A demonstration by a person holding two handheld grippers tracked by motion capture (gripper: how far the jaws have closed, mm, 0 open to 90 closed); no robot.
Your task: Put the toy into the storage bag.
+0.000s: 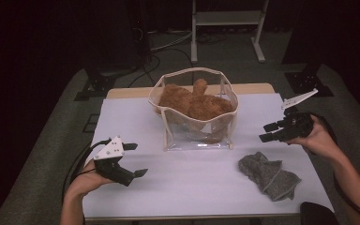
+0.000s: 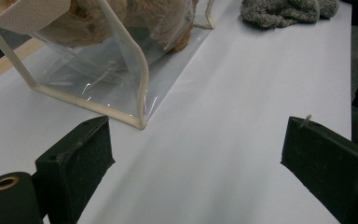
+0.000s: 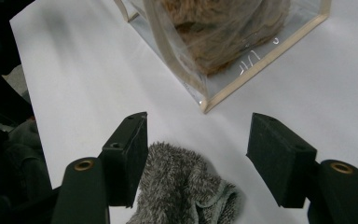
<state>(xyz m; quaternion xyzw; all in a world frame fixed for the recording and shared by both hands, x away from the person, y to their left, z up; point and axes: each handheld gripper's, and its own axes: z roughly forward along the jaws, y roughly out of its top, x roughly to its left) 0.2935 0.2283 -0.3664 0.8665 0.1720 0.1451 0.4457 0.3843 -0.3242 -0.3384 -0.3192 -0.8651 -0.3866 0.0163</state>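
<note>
Two grippers are spread and empty: the right gripper (image 1: pixel 271 131) hovers over the grey cloth (image 1: pixel 268 176) at five o'clock of the clear bag (image 1: pixel 197 136), so the pickup looks next, needing a descent before closing, while the left gripper (image 1: pixel 132 160) waits.

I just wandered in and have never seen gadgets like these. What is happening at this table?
A person holds a two-jaw hand-held gripper in each hand. The right hand-held gripper hangs open above a crumpled grey cloth, which shows between its jaws in its own view, not yet gripped. The left hand-held gripper waits open and empty near a clear bag with a brown plush toy inside.
</note>
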